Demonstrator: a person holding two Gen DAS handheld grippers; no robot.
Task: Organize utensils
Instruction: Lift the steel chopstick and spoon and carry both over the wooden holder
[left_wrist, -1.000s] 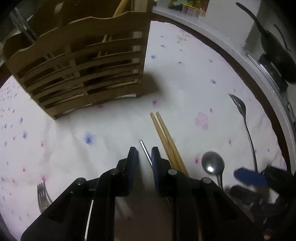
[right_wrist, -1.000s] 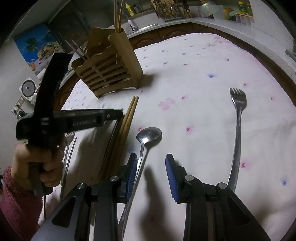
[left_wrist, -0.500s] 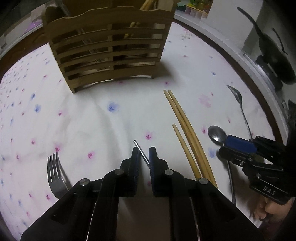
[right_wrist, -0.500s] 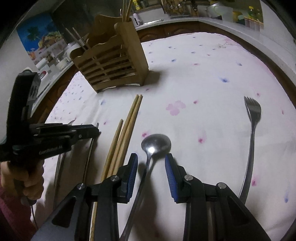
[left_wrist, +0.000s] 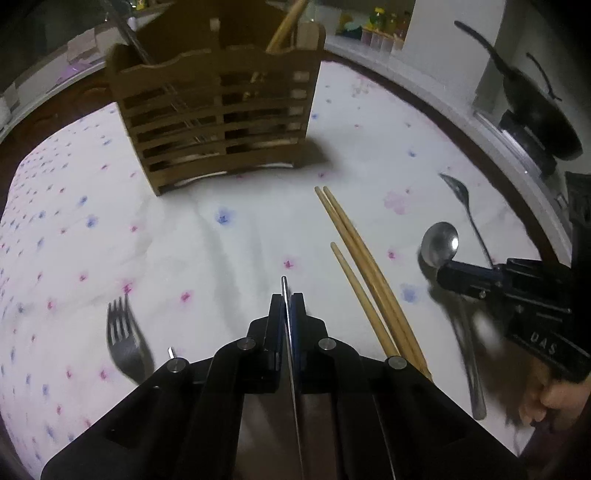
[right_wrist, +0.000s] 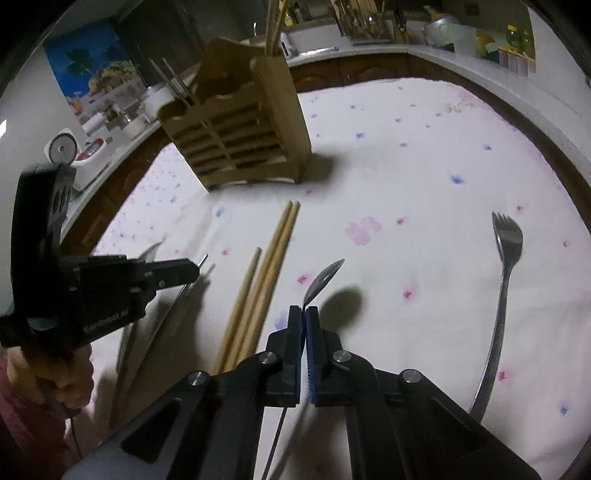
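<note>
**Steel in both grips, holder waiting**

Steel everywhere on this flowered tabletop (left_wrist: 207, 258)! Left gripper (left_wrist: 287, 306) is pressed tight on a thin metal chopstick (left_wrist: 283, 286), its tip poking out at twelve o'clock, straight towards the wooden utensil holder (left_wrist: 218, 122). Right gripper (right_wrist: 306, 317) pinches the spoon (right_wrist: 325, 277) by its neck, bowl tilted clear of the cloth, shadow beneath. Both point steeply down, probably so the long pieces can swing upright for the slots. Wooden chopsticks (right_wrist: 266, 273) lie at eleven o'clock of the right gripper, a fork (right_wrist: 506, 258) at two o'clock; another fork (left_wrist: 125, 339) sits at nine o'clock of the left.
</note>
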